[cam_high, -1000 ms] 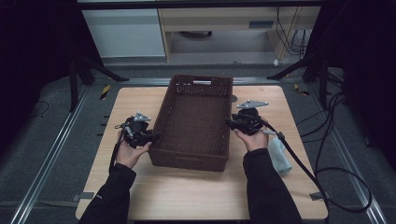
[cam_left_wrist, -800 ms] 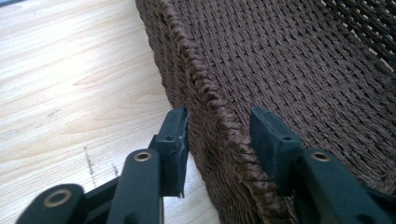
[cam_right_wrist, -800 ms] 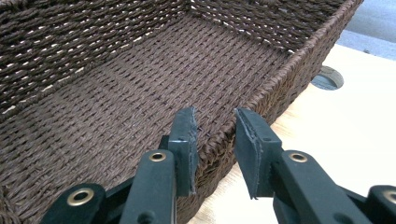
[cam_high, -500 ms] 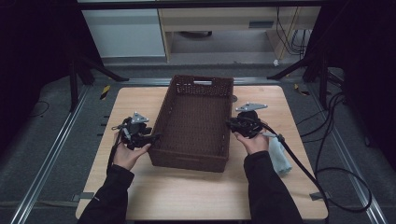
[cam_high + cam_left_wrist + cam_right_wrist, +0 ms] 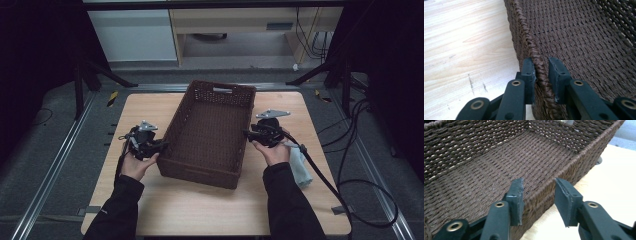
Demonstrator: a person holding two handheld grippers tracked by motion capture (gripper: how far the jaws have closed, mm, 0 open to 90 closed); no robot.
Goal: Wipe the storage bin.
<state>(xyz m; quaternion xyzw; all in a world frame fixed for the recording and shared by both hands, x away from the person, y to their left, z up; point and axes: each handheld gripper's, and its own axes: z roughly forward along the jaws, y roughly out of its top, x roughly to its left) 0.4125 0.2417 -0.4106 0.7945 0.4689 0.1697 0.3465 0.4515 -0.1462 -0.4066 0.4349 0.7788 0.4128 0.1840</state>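
Note:
A dark brown woven basket (image 5: 222, 89) stands empty in the middle of the wooden table. My left gripper (image 5: 161, 145) is at its left long side. In the left gripper view the jaws (image 5: 541, 67) have just been closing and now pinch the braided rim (image 5: 534, 50) between the pads. My right gripper (image 5: 247, 133) is at the right long side. In the right gripper view its jaws (image 5: 537, 186) have just been opening. They straddle the basket's rim (image 5: 574, 161) with a gap on each side.
A light blue cloth (image 5: 300, 167) lies on the table (image 5: 200, 210) beside my right forearm. A thick black cable (image 5: 325, 185) trails from the right gripper toward the table's right edge. Bare wood runs along the near side and left of the basket.
Both hands and the basket stay where they were. The jaw movement is too small to make out in the high view.

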